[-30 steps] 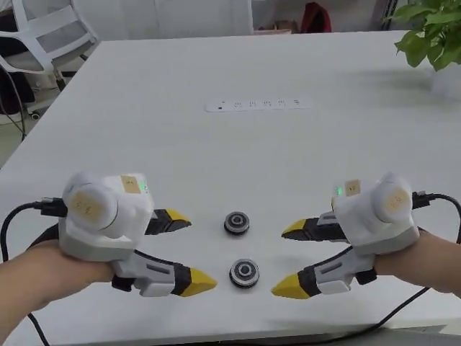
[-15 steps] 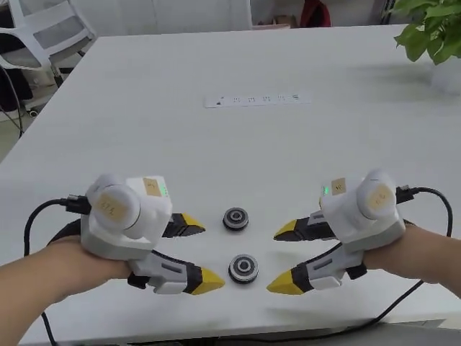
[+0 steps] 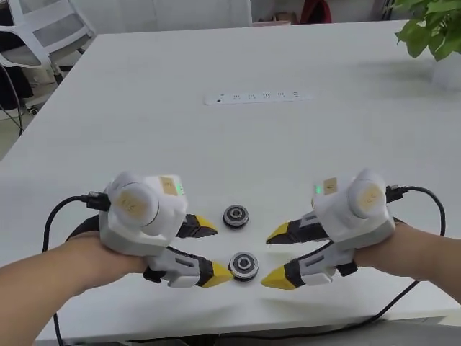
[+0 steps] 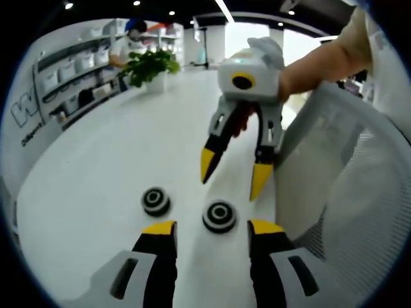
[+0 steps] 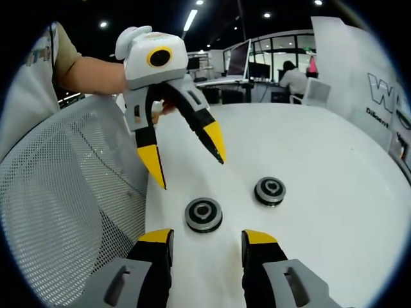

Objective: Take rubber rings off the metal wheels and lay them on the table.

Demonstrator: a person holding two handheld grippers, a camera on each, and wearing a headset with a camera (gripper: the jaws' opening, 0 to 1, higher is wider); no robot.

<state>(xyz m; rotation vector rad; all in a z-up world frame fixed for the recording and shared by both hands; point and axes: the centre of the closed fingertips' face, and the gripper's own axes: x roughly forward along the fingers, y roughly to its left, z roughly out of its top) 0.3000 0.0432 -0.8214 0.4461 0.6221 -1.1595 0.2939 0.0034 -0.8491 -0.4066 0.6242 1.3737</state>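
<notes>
At the near edge of the white bench (image 3: 216,144), the left hand-held gripper (image 3: 216,252) and the right hand-held gripper (image 3: 270,257) point toward each other, each gripped by a hand with a dark cable trailing off behind it. Both stand released, yellow-tipped jaws spread wide and holding nothing. Between their lower tips lies the nearer metal wheel (image 3: 243,265), flat on the bench with its black rubber ring around the rim. In the left gripper view and the right gripper view it sits just ahead of each pair of tips, centred in the gap and apart from them. From the head view the left one's lower tip is just beside the wheel, and the right one's lower tip is a little farther off. The second metal wheel (image 3: 235,215) lies flat a little farther from the person, near the upper tips of both and touching neither, its ring also on. Well beyond, toward the middle of the bench, lies a white power strip (image 3: 258,96). A leafy green plant (image 3: 431,32) stands at the far right corner, and a white mesh office chair (image 3: 39,36) stands off the far left corner.
</notes>
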